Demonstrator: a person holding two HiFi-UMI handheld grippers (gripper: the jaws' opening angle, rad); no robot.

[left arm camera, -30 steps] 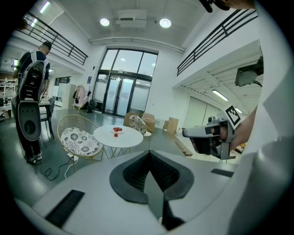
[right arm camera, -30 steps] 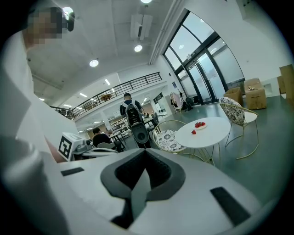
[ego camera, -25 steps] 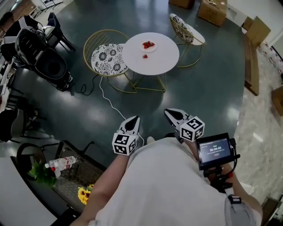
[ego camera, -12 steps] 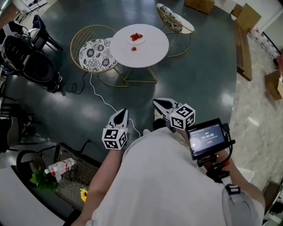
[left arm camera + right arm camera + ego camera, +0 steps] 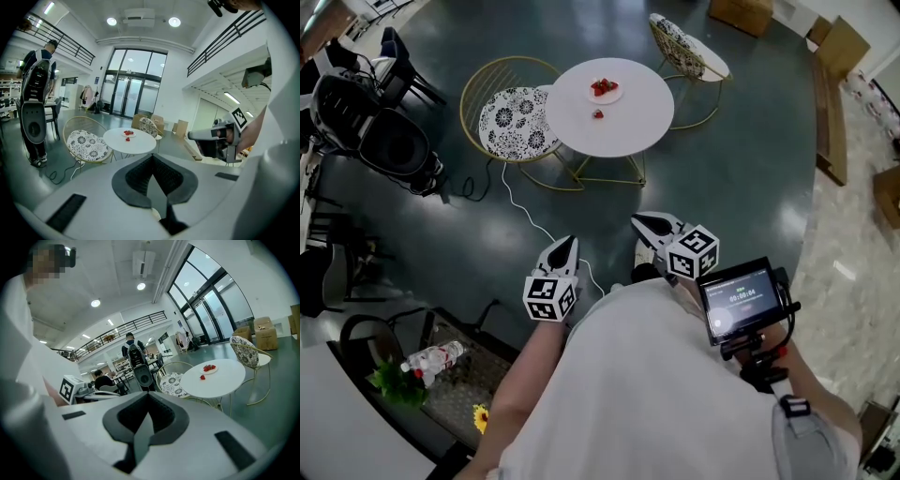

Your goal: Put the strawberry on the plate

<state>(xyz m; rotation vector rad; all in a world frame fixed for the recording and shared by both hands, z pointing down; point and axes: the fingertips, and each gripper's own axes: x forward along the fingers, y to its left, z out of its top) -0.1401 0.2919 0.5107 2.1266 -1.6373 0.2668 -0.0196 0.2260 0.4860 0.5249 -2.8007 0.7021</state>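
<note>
The left claw has its jaws pressed fully together with nothing between them. The right claw is likewise closed and empty. Both are held in front of the person's waist, pointing toward the round white surface and well apart from it. A loose strawberry lies near the middle of that surface, just on the person's side of the plate. The plate carries a few red berries and sits toward the surface's far edge, and the strawberry lies apart from its rim. A cushioned chair stands against the surface's left side, and a second chair stands at its far right. Between the surface and the claws stretches open dark floor, crossed by a white cable that runs from under the cushioned chair. Black equipment stands well to the left of the surface.
</note>
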